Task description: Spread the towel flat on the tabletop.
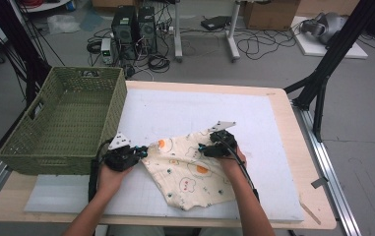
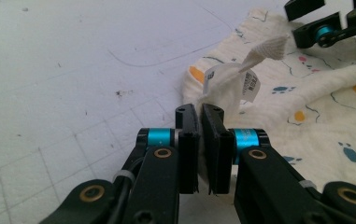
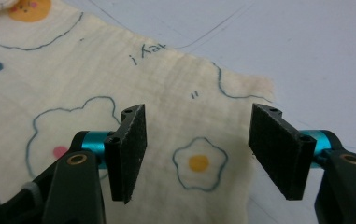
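Left gripper (image 2: pixel 199 140) jaws pinch the rumpled cream printed cloth (image 2: pixel 316 112); right gripper (image 3: pixel 196 156) jaws wide

A green woven basket (image 1: pixel 62 123) stands just left of the left tool, at the table's (image 1: pixel 293 147) left edge, beside the white foam board (image 1: pixel 175 110) under both tools. Far beyond the tools, on the floor, two black computer towers (image 1: pixel 135 27) sit among tangled cables (image 1: pixel 259 44). A cardboard box (image 1: pixel 268 14) lies beyond the right tool.
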Available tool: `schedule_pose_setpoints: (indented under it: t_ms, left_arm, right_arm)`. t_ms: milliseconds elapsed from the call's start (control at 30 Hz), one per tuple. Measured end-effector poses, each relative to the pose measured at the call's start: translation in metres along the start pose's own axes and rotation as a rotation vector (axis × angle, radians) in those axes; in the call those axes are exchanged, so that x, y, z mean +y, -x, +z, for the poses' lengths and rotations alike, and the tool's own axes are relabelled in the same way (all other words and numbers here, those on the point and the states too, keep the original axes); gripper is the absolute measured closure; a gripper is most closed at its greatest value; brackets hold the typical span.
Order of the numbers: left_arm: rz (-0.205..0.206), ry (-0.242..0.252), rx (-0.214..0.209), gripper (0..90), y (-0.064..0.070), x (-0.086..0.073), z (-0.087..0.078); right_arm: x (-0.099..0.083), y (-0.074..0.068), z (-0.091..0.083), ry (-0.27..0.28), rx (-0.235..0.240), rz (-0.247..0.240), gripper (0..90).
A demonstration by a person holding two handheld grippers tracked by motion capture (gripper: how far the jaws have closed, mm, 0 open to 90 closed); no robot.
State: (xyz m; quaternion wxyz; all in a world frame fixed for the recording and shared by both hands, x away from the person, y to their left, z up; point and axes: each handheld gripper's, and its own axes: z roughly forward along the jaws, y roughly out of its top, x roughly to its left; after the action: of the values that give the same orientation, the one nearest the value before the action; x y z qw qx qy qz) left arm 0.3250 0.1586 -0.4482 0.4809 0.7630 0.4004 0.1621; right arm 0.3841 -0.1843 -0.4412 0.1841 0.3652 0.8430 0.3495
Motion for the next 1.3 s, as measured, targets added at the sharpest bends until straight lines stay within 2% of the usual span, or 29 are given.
schedule_pose_setpoints:
  t_ms: [33,100,133,167,233,300,333,433,500,533,600,700,733,800,833,867,900,933,1000,1067,1233,1300]
  left_arm:
    - [-0.002,0.000,0.001,84.4,0.000,0.000,0.000]
    - [-0.004,0.001,0.003,84.5,0.000,0.000,0.000]
    - [-0.006,0.003,0.005,84.5,0.000,0.000,0.000]
    - [-0.006,0.003,0.007,84.5,-0.001,0.000,0.000]
    - [-0.011,0.003,0.008,84.6,-0.001,0.000,0.000]
    - [-0.006,0.002,0.010,84.7,-0.001,0.000,0.000]
    - [-0.004,0.002,0.011,85.0,0.000,0.000,0.000]
    - [-0.011,0.004,0.023,85.5,0.000,0.000,0.001]
    - [-0.016,0.008,0.040,83.0,0.000,0.001,0.001]
    - [-0.020,0.007,0.043,77.2,0.000,0.001,0.001]
    - [-0.026,0.006,0.050,72.5,0.001,0.001,0.001]
    - [-0.044,-0.001,0.038,64.6,0.003,0.001,0.002]
    - [-0.044,-0.004,0.029,63.3,0.004,0.002,0.002]
    - [-0.049,-0.011,0.004,60.4,0.008,0.002,0.003]
    - [-0.044,-0.018,-0.014,59.2,0.010,0.003,0.003]
    - [-0.042,-0.020,-0.032,57.8,0.013,0.003,0.005]
    - [-0.032,-0.033,-0.050,56.5,0.015,0.003,0.006]
    - [-0.026,-0.041,-0.067,55.5,0.019,0.004,0.008]
    - [-0.009,-0.069,-0.092,54.2,0.026,0.004,0.011]
    - [0.007,-0.101,-0.111,52.3,0.032,0.003,0.014]
    - [0.049,-0.151,-0.159,49.6,0.047,0.002,0.023]
    - [0.072,-0.154,-0.149,47.3,0.054,0.003,0.025]
  right_arm:
    - [0.000,0.000,0.005,-0.010,0.010,0.011,35.7]
    - [0.002,0.000,0.009,0.005,0.021,0.032,36.5]
    - [0.002,0.001,0.010,0.007,0.028,0.028,40.3]
    - [0.002,0.001,0.011,0.016,0.047,0.023,47.2]
    - [0.003,0.001,0.010,0.016,0.072,0.000,69.7]
    - [0.006,-0.001,0.010,0.006,0.075,-0.023,81.6]
    - [0.007,-0.002,0.009,-0.002,0.056,-0.035,85.3]
    - [0.007,0.000,0.008,-0.016,-0.018,-0.059,87.0]
    - [0.006,0.005,0.007,-0.027,-0.072,-0.050,87.1]
    - [0.005,0.008,0.006,-0.031,-0.113,-0.044,87.1]
    - [0.003,0.014,0.005,-0.044,-0.173,-0.027,87.1]
    - [-0.001,0.026,0.001,-0.064,-0.288,0.017,87.0]
    - [-0.003,0.031,-0.001,-0.068,-0.324,0.039,86.5]
    - [-0.005,0.036,-0.003,-0.061,-0.326,0.080,80.5]
    - [-0.006,0.037,-0.006,-0.043,-0.311,0.101,73.4]
    - [-0.006,0.038,-0.008,-0.021,-0.302,0.116,60.4]
    - [-0.006,0.039,-0.012,0.008,-0.299,0.144,51.4]
    - [-0.006,0.039,-0.016,0.037,-0.287,0.167,46.4]
    - [-0.007,0.039,-0.025,0.076,-0.272,0.180,37.6]
    - [-0.010,0.037,-0.035,0.101,-0.237,0.174,34.7]
    - [-0.029,0.033,-0.071,0.137,-0.207,0.135,32.1]
    - [-0.039,0.034,-0.083,0.150,-0.194,0.131,31.9]
